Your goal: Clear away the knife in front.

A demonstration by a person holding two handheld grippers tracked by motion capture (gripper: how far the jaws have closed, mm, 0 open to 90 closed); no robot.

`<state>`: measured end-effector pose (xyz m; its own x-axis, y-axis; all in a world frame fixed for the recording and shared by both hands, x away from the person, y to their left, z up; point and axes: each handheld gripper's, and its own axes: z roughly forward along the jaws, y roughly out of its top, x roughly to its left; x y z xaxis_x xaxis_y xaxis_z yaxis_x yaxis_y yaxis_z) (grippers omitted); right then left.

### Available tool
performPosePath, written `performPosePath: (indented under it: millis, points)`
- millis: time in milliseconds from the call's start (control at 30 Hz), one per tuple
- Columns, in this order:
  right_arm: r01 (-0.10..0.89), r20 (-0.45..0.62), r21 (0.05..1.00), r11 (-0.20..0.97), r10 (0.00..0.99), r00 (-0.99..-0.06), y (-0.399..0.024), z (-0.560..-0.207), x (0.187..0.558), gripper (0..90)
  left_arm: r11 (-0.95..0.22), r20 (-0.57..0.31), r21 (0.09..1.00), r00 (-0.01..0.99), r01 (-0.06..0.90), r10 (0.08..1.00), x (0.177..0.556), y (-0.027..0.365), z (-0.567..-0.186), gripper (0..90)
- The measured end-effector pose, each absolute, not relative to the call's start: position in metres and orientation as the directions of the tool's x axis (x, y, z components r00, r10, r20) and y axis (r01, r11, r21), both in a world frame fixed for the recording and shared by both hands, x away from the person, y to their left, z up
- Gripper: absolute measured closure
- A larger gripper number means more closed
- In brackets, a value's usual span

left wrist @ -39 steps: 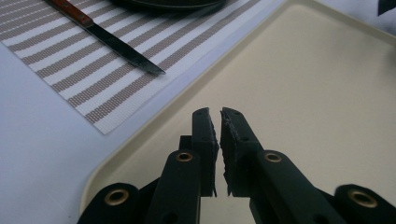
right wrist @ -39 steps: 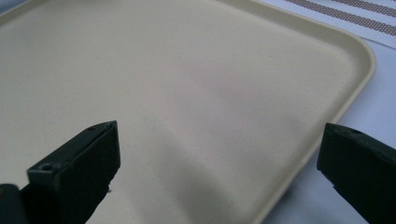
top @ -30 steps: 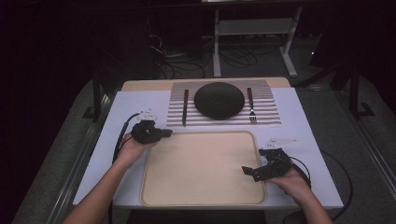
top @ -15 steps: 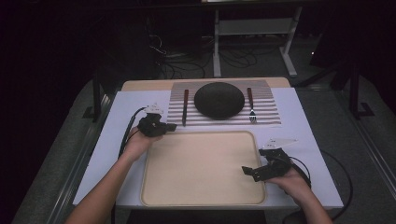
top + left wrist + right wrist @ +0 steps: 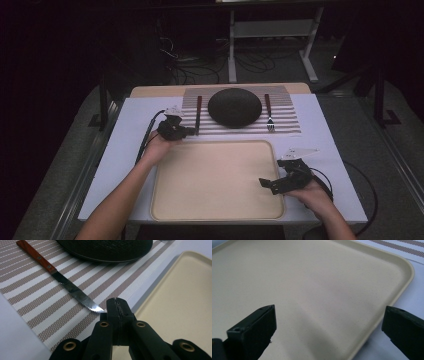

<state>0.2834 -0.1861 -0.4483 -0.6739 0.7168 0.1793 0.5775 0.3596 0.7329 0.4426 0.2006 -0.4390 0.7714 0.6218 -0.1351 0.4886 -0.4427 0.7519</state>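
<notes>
One knife (image 5: 67, 286) with a wooden handle lies on the striped placemat (image 5: 30, 297), left of one dark upturned bowl (image 5: 234, 107); one fork (image 5: 269, 112) lies on the bowl's right. The left gripper (image 5: 117, 308), jaws pressed together and empty, sits just beside the blade tip. One beige tray (image 5: 215, 180) lies on the desk (image 5: 125, 145). The right gripper (image 5: 274, 184), jaws spread, hovers over the tray's right edge.
</notes>
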Motion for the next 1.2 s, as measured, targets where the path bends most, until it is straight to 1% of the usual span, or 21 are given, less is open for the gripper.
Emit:
performPosePath:
  millis: [500, 767, 1200]
  points:
    - [0.584, 0.187, 0.728, 0.360, 0.715, -0.674, -0.186, -0.449, 0.283, 0.0, -0.474, -0.113, 0.723, 0.763, 0.503, 0.637, 0.460, 0.179, -0.455, 90.0]
    - [0.585, 0.188, 0.726, 0.362, 0.713, -0.675, -0.186, -0.449, 0.283, 0.0, -0.469, -0.123, 0.716, 0.755, 0.517, 0.645, 0.462, 0.180, -0.458, 90.0]
    - [0.587, 0.190, 0.725, 0.361, 0.714, -0.674, -0.186, -0.449, 0.283, 0.0, -0.479, -0.112, 0.697, 0.741, 0.534, 0.662, 0.463, 0.181, -0.460, 90.0]
